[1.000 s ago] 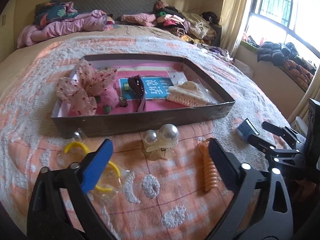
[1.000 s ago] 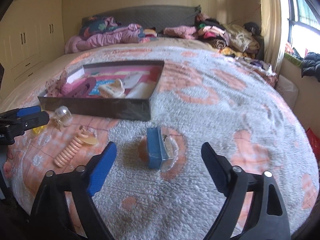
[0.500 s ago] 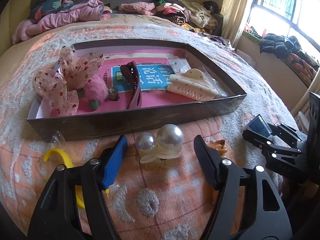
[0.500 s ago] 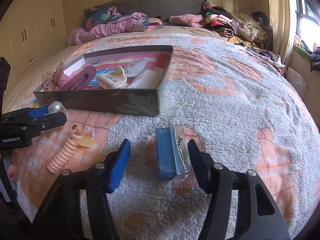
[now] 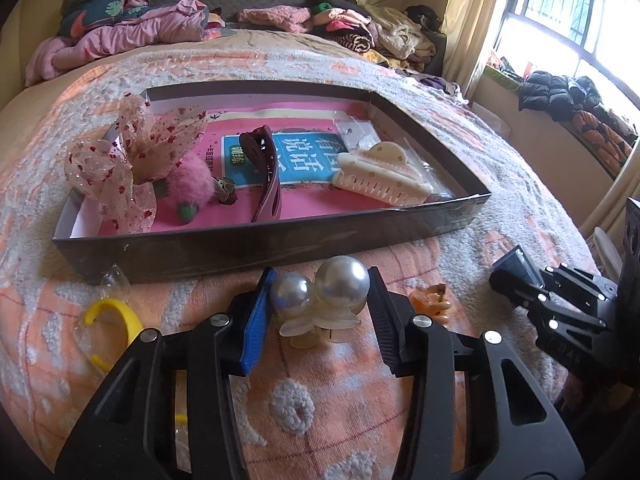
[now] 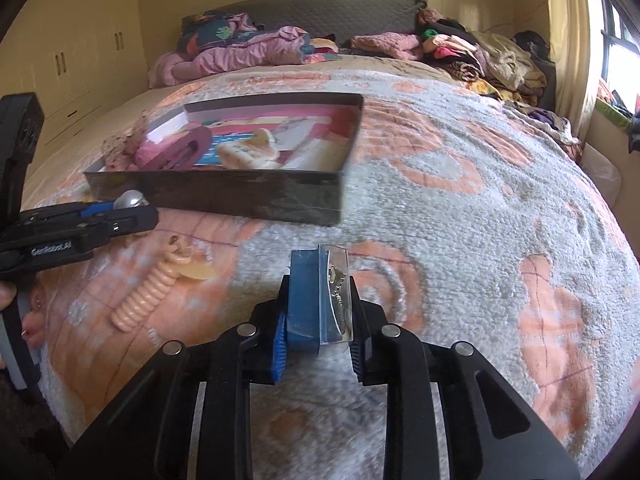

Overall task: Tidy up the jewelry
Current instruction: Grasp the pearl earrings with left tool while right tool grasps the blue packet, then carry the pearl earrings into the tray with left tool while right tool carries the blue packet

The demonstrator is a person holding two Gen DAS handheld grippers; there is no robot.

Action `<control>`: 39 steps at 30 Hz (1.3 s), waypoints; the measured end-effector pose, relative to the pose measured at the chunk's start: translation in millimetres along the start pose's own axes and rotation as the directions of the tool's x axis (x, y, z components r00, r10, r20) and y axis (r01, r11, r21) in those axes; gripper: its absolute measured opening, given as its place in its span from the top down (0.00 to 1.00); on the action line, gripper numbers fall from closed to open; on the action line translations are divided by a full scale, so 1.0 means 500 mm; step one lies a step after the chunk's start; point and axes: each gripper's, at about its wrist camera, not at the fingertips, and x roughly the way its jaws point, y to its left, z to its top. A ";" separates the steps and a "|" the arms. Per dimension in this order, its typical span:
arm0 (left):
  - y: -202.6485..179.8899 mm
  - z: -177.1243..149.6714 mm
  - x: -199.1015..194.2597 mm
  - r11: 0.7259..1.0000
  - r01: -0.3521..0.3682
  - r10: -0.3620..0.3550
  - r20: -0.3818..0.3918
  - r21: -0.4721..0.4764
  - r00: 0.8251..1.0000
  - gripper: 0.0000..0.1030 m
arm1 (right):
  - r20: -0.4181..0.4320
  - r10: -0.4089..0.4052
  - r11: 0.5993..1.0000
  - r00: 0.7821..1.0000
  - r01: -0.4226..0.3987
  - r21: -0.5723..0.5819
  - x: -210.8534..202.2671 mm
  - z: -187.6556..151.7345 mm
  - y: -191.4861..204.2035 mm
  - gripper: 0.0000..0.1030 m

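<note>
A hair clip with two large pearls (image 5: 320, 292) lies on the peach and white bedspread, just in front of the dark shallow tray (image 5: 260, 244). My left gripper (image 5: 320, 276) has its jaws closing on it, and both pads touch the pearls' sides. A small blue box with a clear lid (image 6: 308, 296) stands on edge further right. My right gripper (image 6: 320, 284) is closing too, with its pads pressed against the box's two faces. In the right wrist view the left gripper (image 6: 136, 212) shows at the left edge with a pearl (image 6: 130, 200) at its tip.
In the tray lie a sheer dotted bow (image 5: 132, 160), a maroon clip (image 5: 264, 168) and a cream claw clip (image 5: 380, 176). A peach coil hair tie (image 6: 148, 300) lies between the grippers. A yellow hoop in clear wrap (image 5: 116, 316) sits left. Clothes pile at the headboard.
Both grippers went from wide open to narrow. The left one moved forward around the pearl clip, and the right one moved forward around the blue box.
</note>
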 end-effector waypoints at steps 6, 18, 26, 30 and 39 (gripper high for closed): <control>-0.005 -0.003 -0.032 1.000 0.006 -0.006 0.032 0.004 0.999 0.64 | 0.022 0.033 0.999 0.999 -0.033 -0.042 -0.028 0.004 0.038 0.77; 0.027 0.001 -0.125 0.999 -0.015 0.019 0.121 -0.033 0.992 0.64 | 0.078 0.100 0.988 0.992 -0.090 -0.125 -0.082 0.039 0.111 0.77; 0.058 0.011 -0.178 0.997 -0.038 0.048 0.176 -0.063 0.983 0.64 | 0.115 0.126 0.981 0.985 -0.107 -0.161 -0.097 0.079 0.145 0.77; 0.067 0.020 -0.201 0.996 -0.047 0.061 0.208 -0.072 0.976 0.64 | 0.145 0.134 0.979 0.980 -0.108 -0.172 -0.106 0.102 0.156 0.77; 0.084 0.049 -0.244 0.995 -0.060 0.080 0.267 -0.081 0.960 0.64 | 0.218 0.151 0.976 0.964 -0.110 -0.188 -0.130 0.164 0.172 0.77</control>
